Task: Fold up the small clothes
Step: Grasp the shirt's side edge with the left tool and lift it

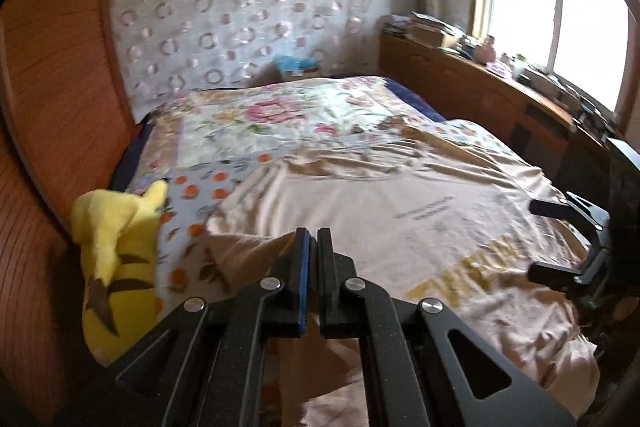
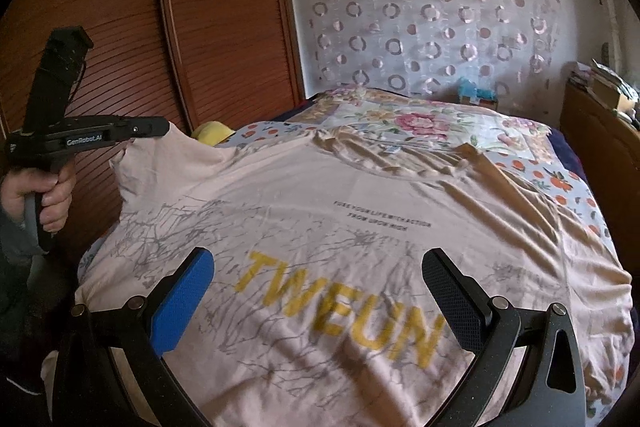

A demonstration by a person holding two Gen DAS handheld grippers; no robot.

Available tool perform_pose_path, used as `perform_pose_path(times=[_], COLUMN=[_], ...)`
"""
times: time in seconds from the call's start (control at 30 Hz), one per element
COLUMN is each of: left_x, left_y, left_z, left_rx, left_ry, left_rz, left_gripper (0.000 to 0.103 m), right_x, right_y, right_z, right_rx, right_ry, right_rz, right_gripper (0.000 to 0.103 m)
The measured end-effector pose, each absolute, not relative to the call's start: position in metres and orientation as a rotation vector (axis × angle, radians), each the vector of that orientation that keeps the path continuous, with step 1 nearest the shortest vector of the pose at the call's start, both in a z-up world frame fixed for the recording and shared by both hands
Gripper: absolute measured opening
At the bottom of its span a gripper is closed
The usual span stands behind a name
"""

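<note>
In the left wrist view, the left gripper (image 1: 313, 239) is seen with its jaws pressed together on a raised fold of a pale pink T-shirt (image 1: 360, 203), which is spread over a floral bedspread (image 1: 256, 123). A yellow plush toy (image 1: 116, 247) lies just beside the shirt at the left edge of the bed. The right gripper (image 1: 544, 239) is seen at the far right, jaws apart, over the shirt.

In the right wrist view, the right gripper (image 2: 316, 291) is shown wide open above the shirt's yellow lettering, holding nothing. Only here is the person's hand (image 2: 48, 195) seen, gripping the left gripper's (image 2: 160, 129) handle, with the sleeve pinched and lifted.
</note>
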State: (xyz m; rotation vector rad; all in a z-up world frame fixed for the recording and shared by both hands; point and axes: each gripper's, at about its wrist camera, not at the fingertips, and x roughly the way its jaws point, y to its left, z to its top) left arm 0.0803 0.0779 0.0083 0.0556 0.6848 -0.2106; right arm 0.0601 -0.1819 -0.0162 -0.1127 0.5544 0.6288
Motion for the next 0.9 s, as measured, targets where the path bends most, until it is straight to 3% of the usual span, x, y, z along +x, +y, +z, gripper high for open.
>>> perform_pose_path(times=[0.1,0.2,0.27,0.37,0.43,0.6,0.9], left_x=[0.077,0.068,0.060,0.049,0.040,0.019,-0.012], left_y=[0.067,0.069,0.074,0.087,0.095,0.115,0.144], left_z=[0.008,0.009,0.010,0.008,0.004,-0.008,-0.022], left_rx=[0.057,0.049,0.041,0.016,0.011,-0.019,-0.086], left_ry=[0.677,0.655,0.636,0.620,0.606,0.592,0.561], left_rz=[-0.242,-0.213,-0.189,-0.149,-0.110,-0.057,0.002], left_gripper=[0.007,0.029,0.035,0.056,0.078,0.081,0.081], right_x=[0.060,0.058,0.059,0.058,0.063,0.075,0.099], right_y=[-0.179,-0.174,-0.169,-0.162,-0.159,-0.132,-0.053], right_z=[-0.018,-0.022,-0.022,-0.020,-0.017,-0.014,-0.021], right_rx=[-0.105,-0.109,-0.123,-0.134,-0.148,-0.205,-0.325], right_ry=[0.557,0.564,0.566,0.555,0.557,0.555,0.568], right_rz=[0.620,0.615,0.612,0.626,0.652,0.735,0.939], right_gripper=[0.103,0.103,0.103,0.101,0.097,0.080,0.065])
